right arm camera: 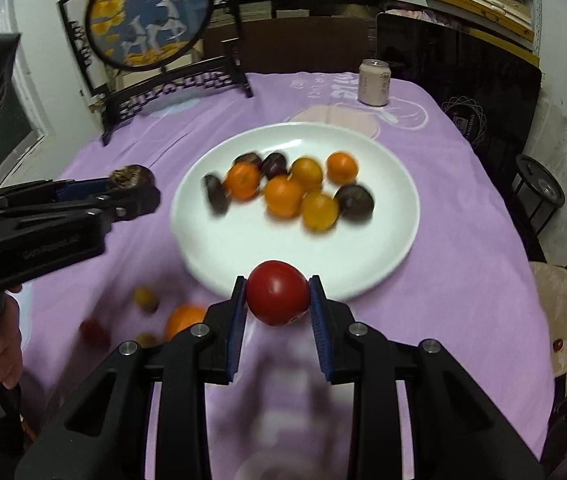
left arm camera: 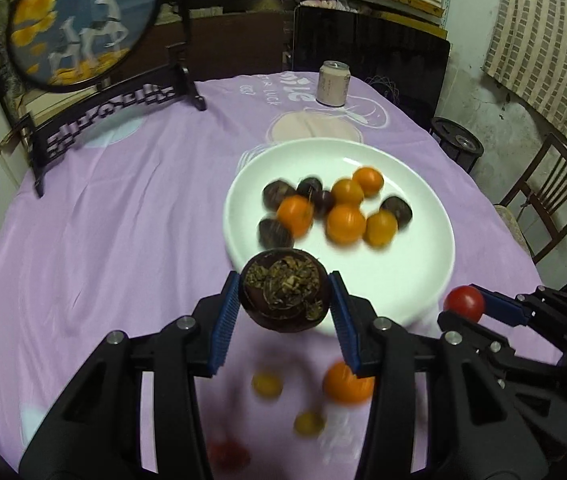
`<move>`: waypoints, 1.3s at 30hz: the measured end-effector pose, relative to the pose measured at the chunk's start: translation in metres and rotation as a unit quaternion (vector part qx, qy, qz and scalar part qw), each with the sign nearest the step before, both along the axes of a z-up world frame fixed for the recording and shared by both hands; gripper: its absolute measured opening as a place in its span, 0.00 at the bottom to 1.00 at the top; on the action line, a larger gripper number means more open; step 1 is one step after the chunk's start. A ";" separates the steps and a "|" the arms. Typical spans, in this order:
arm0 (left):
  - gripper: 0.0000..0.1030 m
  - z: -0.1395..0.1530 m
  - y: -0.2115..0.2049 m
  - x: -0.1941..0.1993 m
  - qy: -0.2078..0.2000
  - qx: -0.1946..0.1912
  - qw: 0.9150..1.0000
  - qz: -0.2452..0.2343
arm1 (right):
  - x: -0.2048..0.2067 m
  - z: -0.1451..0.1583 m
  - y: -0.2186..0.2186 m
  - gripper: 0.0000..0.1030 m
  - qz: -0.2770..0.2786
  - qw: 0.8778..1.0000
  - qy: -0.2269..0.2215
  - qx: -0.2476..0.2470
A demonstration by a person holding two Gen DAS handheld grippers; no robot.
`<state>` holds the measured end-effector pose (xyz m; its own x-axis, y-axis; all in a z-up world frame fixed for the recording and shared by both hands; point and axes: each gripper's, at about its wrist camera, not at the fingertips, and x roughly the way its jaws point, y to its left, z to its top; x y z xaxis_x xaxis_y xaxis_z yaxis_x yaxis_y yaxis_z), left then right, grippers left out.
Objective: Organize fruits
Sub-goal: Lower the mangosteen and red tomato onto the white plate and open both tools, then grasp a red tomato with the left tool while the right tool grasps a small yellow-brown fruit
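A white plate [left arm camera: 411,280] [right arm camera: 363,264] on the purple tablecloth holds several oranges [left arm camera: 345,223] [right arm camera: 283,196] and dark mangosteens [left arm camera: 397,208] [right arm camera: 355,202]. My left gripper [left arm camera: 285,304] is shut on a dark mangosteen [left arm camera: 285,296] above the plate's near rim; it also shows in the right wrist view [right arm camera: 131,178]. My right gripper [right arm camera: 277,300] is shut on a red tomato [right arm camera: 278,293] at the plate's near edge; the tomato shows in the left wrist view [left arm camera: 464,303]. Loose on the cloth lie an orange [left arm camera: 345,388] [right arm camera: 183,318], small yellow fruits [left arm camera: 267,385] [right arm camera: 145,298] and a red fruit [left arm camera: 229,454] [right arm camera: 93,330].
A pale drink can [left arm camera: 333,83] [right arm camera: 374,82] stands at the table's far side. A round painted screen on a black stand [left arm camera: 83,20] [right arm camera: 151,16] stands at the far left. Wooden chairs [left arm camera: 551,196] [right arm camera: 555,312] stand to the right of the table.
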<state>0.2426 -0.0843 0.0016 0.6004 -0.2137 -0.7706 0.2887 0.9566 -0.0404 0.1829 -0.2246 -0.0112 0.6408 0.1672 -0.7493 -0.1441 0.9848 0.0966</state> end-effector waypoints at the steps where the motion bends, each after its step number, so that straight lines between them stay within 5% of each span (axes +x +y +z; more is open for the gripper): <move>1: 0.44 -0.002 -0.007 0.013 0.008 0.000 1.000 0.000 | 0.010 -0.001 -0.003 0.30 -0.003 1.000 0.003 -0.001; 7: 0.44 -0.024 -0.036 0.059 0.031 0.009 0.999 0.003 | 0.062 -0.024 -0.025 0.30 -0.028 0.999 0.035 -0.008; 15: 0.44 -0.037 -0.049 0.070 0.037 0.017 0.999 -0.004 | 0.073 -0.036 -0.034 0.30 -0.028 0.999 0.042 0.001; 18: 0.54 -0.034 -0.052 0.072 0.028 0.022 0.999 -0.001 | 0.074 -0.034 -0.032 0.55 -0.032 0.999 0.037 -0.005; 21: 0.55 -0.025 -0.049 0.067 0.022 0.016 1.000 0.003 | 0.072 -0.028 -0.030 0.56 -0.036 0.999 0.030 -0.017; 24: 0.56 -0.009 -0.034 0.048 0.006 0.001 1.000 0.004 | 0.050 -0.013 -0.025 0.56 -0.025 1.000 0.013 -0.013; 26: 0.69 0.004 -0.014 0.021 -0.024 0.001 1.000 0.013 | 0.031 -0.004 -0.019 0.56 -0.013 1.000 -0.001 -0.019; 29: 0.69 0.010 0.015 -0.011 -0.040 0.000 0.999 0.029 | -0.011 0.004 -0.008 0.56 0.008 1.000 -0.014 -0.003; 39: 0.69 -0.042 0.111 -0.110 -0.015 0.008 0.995 0.102 | -0.083 -0.028 0.054 0.56 0.084 0.995 0.014 0.057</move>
